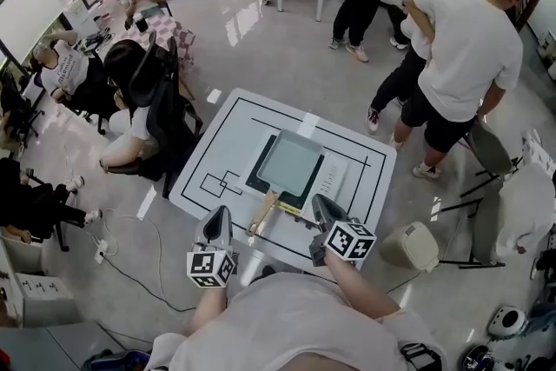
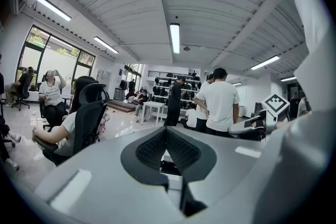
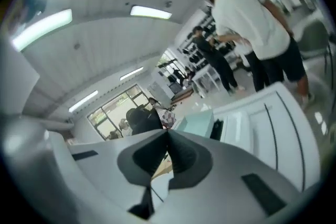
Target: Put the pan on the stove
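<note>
Square pan [image 1: 291, 162] sits on black stove [image 1: 253, 178] at centre of white counter [image 1: 217, 152] marked with black lines. Pan's wooden handle [image 1: 263, 214] points toward near edge, between both tools. Left tool [image 1: 221, 213] hovers over near edge just left of handle, jaws pressed together, nothing between them. Right tool [image 1: 321, 202] hovers just right of handle, tips likewise closed and empty. Neither touches pan. Bystander in white shirt [image 1: 465, 48] stands beyond counter at right; seated person in black chair [image 1: 143, 104] at left.
</note>
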A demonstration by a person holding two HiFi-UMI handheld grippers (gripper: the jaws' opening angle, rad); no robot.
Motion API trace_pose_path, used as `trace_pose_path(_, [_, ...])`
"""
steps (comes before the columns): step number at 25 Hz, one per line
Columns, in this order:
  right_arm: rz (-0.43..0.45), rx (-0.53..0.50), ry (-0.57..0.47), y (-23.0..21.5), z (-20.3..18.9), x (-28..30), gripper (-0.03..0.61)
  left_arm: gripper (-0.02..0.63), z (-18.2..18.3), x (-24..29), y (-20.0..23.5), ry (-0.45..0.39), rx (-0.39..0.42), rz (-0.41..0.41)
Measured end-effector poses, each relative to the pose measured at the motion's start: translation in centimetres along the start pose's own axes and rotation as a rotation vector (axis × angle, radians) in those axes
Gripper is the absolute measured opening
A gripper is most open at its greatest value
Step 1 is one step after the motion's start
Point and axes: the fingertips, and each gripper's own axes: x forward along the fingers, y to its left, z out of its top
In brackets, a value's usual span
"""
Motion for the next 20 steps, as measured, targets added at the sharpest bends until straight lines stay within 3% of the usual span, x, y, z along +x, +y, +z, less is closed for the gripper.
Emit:
trace_pose_path(4, [0.003, -0.373, -0.053, 3.1, 3.4, -1.6, 0.009, 0.011, 0.4, 0.1, -1.0, -0.017, 0.007, -0.018])
trace_pose_path(10, [0.009, -0.644, -0.112, 6.5, 5.0, -2.9, 0.008, 0.011, 0.9, -0.2, -2.3, -0.039, 0.009, -0.034])
trace_pose_path(12, [0.013, -0.684, -0.117, 7.2, 5.0, -3.3, 0.008, 0.011, 1.0, -0.4, -2.8, -0.043, 0.004, -0.038])
trace_pose_path(20, [0.038, -0.670, -0.111, 7.8, 4.1, -3.9, 0.008, 0.011, 0.9, -1.0, -3.3, -0.053, -0.002, -0.038])
